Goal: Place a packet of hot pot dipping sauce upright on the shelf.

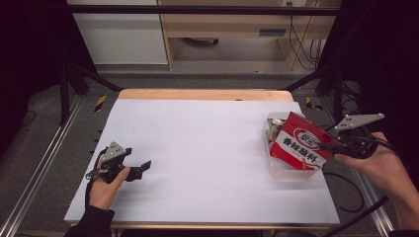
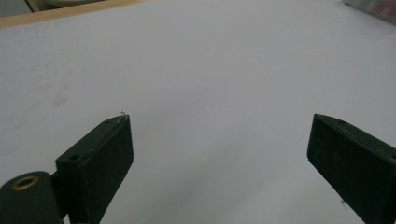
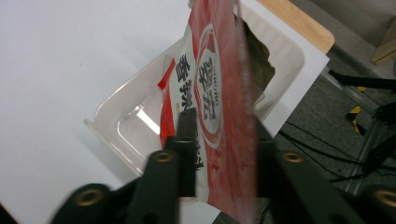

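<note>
Red-and-white printed seasoning packet (image 1: 300,146) stands tilted in the clear plastic tray (image 1: 281,171) at the right of the high view, on the white sheet (image 1: 197,148) covering the table. The right gripper (image 3: 222,154) has its jaws on either side of the packet's lower end; whether the pads press cannot be told. At lower left, the left gripper (image 1: 143,166) rests with jaws spread wide over bare sheet.

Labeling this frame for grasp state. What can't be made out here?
- Right gripper pads, right gripper view: the red seasoning packet lies between the jaws, blurred; contact unclear.
- Clear plastic tray contents, high view: packet covers them; a dark item behind stays unidentifiable.
- Packet small print, high view: too small.
- Left gripper: open over white sheet.
</note>
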{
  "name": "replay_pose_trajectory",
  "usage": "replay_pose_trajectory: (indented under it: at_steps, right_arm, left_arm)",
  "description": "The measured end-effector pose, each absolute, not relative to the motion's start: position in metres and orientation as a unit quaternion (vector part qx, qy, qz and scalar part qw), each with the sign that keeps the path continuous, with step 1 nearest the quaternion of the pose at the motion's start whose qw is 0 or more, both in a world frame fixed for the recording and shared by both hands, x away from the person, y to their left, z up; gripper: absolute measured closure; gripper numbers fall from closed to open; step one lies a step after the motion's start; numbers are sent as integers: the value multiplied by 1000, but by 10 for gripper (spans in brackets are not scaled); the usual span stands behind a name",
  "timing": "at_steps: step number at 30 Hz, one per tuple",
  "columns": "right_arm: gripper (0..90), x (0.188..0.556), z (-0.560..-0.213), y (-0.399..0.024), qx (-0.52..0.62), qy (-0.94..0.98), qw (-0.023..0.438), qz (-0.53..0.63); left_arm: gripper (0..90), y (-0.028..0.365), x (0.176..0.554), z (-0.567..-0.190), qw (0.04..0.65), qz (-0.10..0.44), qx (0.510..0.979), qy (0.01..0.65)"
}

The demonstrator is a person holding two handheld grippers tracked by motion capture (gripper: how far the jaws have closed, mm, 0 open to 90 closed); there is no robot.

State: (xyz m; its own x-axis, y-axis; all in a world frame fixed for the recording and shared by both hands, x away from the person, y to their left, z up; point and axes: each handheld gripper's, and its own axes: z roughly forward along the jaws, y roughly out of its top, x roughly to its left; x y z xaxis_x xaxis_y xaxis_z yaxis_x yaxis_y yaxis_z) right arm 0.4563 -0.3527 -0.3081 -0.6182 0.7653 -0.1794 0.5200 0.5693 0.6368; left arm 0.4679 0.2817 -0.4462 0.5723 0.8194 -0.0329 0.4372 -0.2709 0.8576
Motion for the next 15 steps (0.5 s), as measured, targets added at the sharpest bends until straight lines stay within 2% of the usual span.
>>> replay_pose_trajectory:
  at_steps: [4, 6, 10, 15]
  right_arm:
    - [437, 455, -301, -343, 373, 848, 250, 281]
    - [364, 456, -297, -337, 372, 845, 259, 283]
    - [275, 460, -287, -323, 363, 840, 281, 288]
    - [224, 464, -270, -298, 356, 831, 307, 296]
  left_arm:
    - [72, 281, 468, -446, 443, 215, 768, 408]
    - [72, 280, 467, -446, 443, 216, 769, 407]
    - [71, 279, 468, -446, 441, 216, 771, 406]
    - [71, 280, 468, -446, 440, 216, 772, 406]
